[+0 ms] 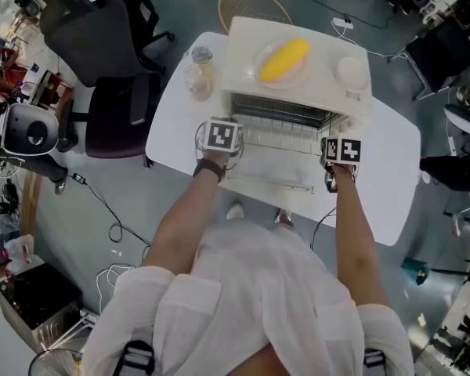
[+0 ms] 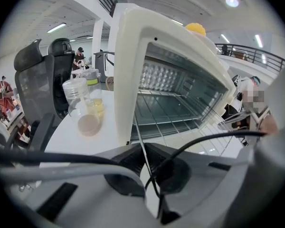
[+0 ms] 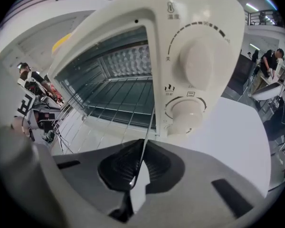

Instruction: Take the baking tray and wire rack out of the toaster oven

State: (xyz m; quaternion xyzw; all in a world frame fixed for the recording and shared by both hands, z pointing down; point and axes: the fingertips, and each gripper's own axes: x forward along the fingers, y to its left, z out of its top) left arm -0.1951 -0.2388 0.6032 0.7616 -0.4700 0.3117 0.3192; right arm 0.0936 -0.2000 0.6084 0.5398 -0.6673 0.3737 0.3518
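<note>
A cream toaster oven [image 1: 298, 84] stands on a white table [image 1: 392, 171] with its door [image 1: 270, 180] folded down. The wire rack [image 1: 280, 138] sticks partway out over the door. My left gripper [image 2: 143, 155] is shut on the rack's left side wire [image 2: 138, 127]. My right gripper [image 3: 140, 159] is shut on the rack's right side wire [image 3: 149, 127]. In the head view both grippers flank the oven mouth, left [image 1: 222, 137] and right [image 1: 341, 151]. A dark flat surface [image 3: 116, 99] lies under the rack inside the oven; I cannot tell whether it is the baking tray.
A yellow object on a plate [image 1: 283, 59] rests on the oven's top. Two clear jars [image 1: 200, 73] stand on the table left of the oven. The oven's knobs [image 3: 199, 61] are on its right side. Black office chairs [image 1: 117, 61] stand beyond the table's left edge.
</note>
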